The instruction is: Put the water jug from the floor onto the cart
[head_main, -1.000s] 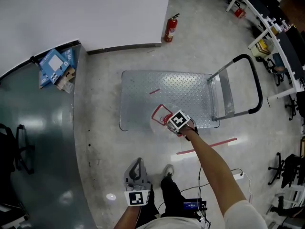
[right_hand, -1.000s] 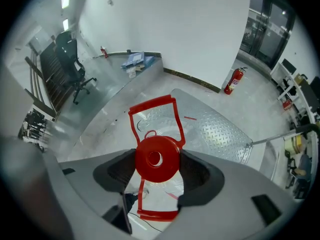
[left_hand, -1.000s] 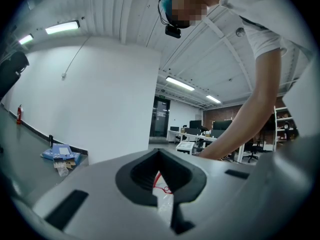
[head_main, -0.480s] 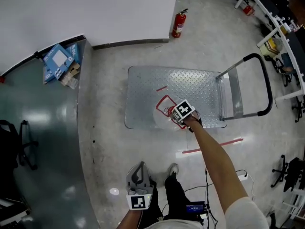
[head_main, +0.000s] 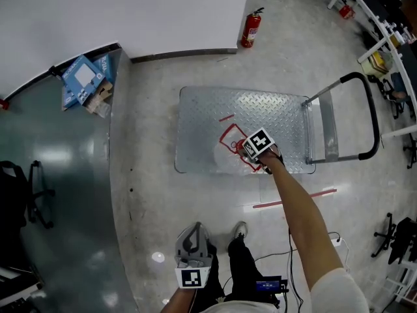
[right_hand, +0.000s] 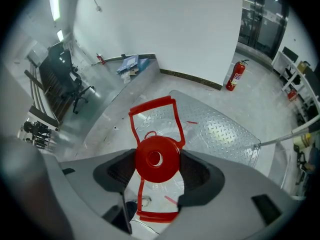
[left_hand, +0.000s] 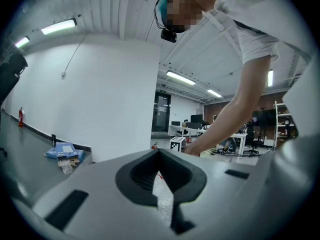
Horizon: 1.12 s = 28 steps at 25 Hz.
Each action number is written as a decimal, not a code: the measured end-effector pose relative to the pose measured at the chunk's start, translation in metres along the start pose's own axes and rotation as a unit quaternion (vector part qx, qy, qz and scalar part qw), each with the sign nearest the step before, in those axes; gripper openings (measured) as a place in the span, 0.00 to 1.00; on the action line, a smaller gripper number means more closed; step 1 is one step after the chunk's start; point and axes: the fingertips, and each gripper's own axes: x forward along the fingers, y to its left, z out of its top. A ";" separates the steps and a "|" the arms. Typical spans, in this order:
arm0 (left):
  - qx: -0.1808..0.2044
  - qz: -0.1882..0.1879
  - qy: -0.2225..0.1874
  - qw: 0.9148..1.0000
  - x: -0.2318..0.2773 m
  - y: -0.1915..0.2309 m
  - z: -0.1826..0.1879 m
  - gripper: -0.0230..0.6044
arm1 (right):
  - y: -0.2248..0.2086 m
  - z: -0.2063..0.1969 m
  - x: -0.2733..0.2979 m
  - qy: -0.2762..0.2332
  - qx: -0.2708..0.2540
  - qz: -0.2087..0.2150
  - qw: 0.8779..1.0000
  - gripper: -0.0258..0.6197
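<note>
A clear water jug [head_main: 226,156] with a red cap [right_hand: 157,158] and red handle frame hangs over the front part of the cart's diamond-plate deck [head_main: 208,116]. My right gripper [head_main: 247,150] is shut on the jug's neck, just under the cap, and in the right gripper view the right gripper [right_hand: 157,168] has a pad on each side of the neck. Whether the jug's base touches the deck I cannot tell. My left gripper [head_main: 193,237] hangs low by the person's legs, shut and holding nothing; in the left gripper view the left gripper [left_hand: 162,196] shows only a thin slit between its jaws.
The cart's black push handle [head_main: 371,116] rises at the right. A fire extinguisher [head_main: 251,27] stands by the white wall. Blue boxes [head_main: 83,80] lie on a dark glossy surface at the left. A red tape strip [head_main: 294,198] and a power strip [head_main: 335,242] lie on the floor.
My right gripper has carried the jug farther in over the cart deck from its front edge. The left gripper has stayed low by the legs.
</note>
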 end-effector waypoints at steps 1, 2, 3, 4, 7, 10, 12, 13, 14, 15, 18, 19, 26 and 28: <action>-0.001 -0.001 0.001 1.000 0.000 0.000 -0.001 0.04 | -0.001 -0.002 0.000 0.000 0.002 0.002 1.000 0.48; 0.000 -0.001 0.003 1.000 0.000 0.000 -0.002 0.04 | -0.002 -0.003 -0.001 -0.002 0.004 0.004 1.000 0.48; 0.000 -0.002 0.004 1.000 0.000 0.000 -0.002 0.04 | -0.003 -0.004 -0.001 -0.005 0.005 0.007 1.000 0.48; -0.002 -0.002 0.005 1.000 0.000 0.000 -0.003 0.04 | -0.003 -0.003 -0.001 -0.009 0.006 0.008 1.000 0.48; -0.001 -0.002 0.015 1.000 0.000 0.000 -0.008 0.04 | -0.003 -0.001 -0.002 -0.021 0.001 0.009 1.000 0.48; 0.001 -0.001 0.002 1.000 0.001 -0.001 -0.002 0.04 | -0.005 0.002 -0.006 -0.032 -0.010 0.005 0.999 0.48; 0.002 0.000 0.002 1.000 0.000 -0.002 -0.002 0.04 | -0.003 0.003 -0.009 -0.041 -0.010 0.005 0.999 0.48; 0.002 0.000 0.004 1.000 0.000 -0.002 -0.003 0.04 | -0.002 0.004 -0.011 -0.045 -0.008 0.005 0.999 0.48; 0.002 0.001 0.003 1.000 0.000 -0.002 -0.001 0.04 | -0.001 0.004 -0.013 -0.048 -0.007 0.004 0.999 0.48; 0.001 0.001 -0.001 1.000 0.001 -0.003 0.002 0.04 | -0.001 0.005 -0.016 -0.052 -0.004 0.003 0.999 0.48; -0.002 0.004 -0.004 1.000 0.003 -0.003 0.009 0.04 | 0.000 0.009 -0.033 -0.079 0.009 -0.006 0.997 0.48; -0.003 0.003 -0.006 1.000 0.005 -0.004 0.013 0.04 | 0.001 0.009 -0.041 -0.092 0.014 -0.009 0.996 0.48; 0.005 -0.019 -0.044 0.999 0.023 -0.026 0.060 0.04 | 0.013 -0.006 -0.115 -0.187 0.052 -0.033 0.980 0.45; 0.010 -0.029 -0.058 0.998 0.026 -0.036 0.077 0.04 | 0.020 -0.015 -0.141 -0.221 0.058 -0.048 0.972 0.43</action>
